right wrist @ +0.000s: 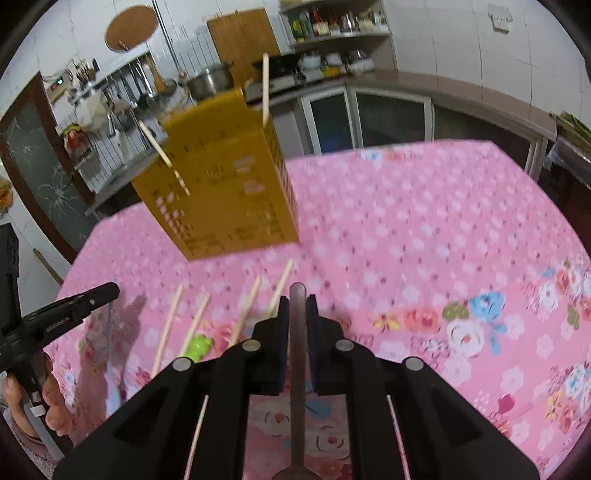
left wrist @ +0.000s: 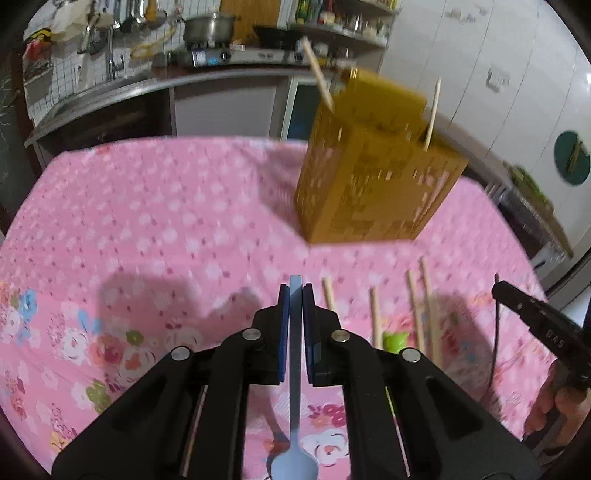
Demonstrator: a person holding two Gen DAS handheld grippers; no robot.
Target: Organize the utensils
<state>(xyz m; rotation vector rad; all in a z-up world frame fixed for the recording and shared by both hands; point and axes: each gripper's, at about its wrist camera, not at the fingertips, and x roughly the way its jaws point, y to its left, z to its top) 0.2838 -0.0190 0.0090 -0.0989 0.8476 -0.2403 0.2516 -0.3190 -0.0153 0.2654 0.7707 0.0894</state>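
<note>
My left gripper [left wrist: 296, 291] is shut on the handle of a light blue spoon [left wrist: 295, 369], whose bowl hangs near the camera. A dark grey spoon [right wrist: 297, 369] is clamped by its handle in my right gripper [right wrist: 297, 301], which is shut. A yellow perforated utensil holder [left wrist: 373, 173] [right wrist: 221, 188] stands on the pink floral tablecloth [left wrist: 147, 221] [right wrist: 406, 240] beyond both grippers, with two wooden chopsticks [left wrist: 317, 75] [right wrist: 265, 86] sticking out of it. Several more chopsticks [left wrist: 428, 302] [right wrist: 247, 310] and a small green item [left wrist: 394, 341] [right wrist: 197, 345] lie on the cloth between the grippers and the holder.
The other gripper [left wrist: 532, 314] [right wrist: 55, 317] shows at the edge of each view, with a hand [right wrist: 51, 402] on its grip. Behind the table run a kitchen counter [left wrist: 147, 85] with a pot [left wrist: 208, 27] on a stove, shelves and cabinets [right wrist: 369, 118].
</note>
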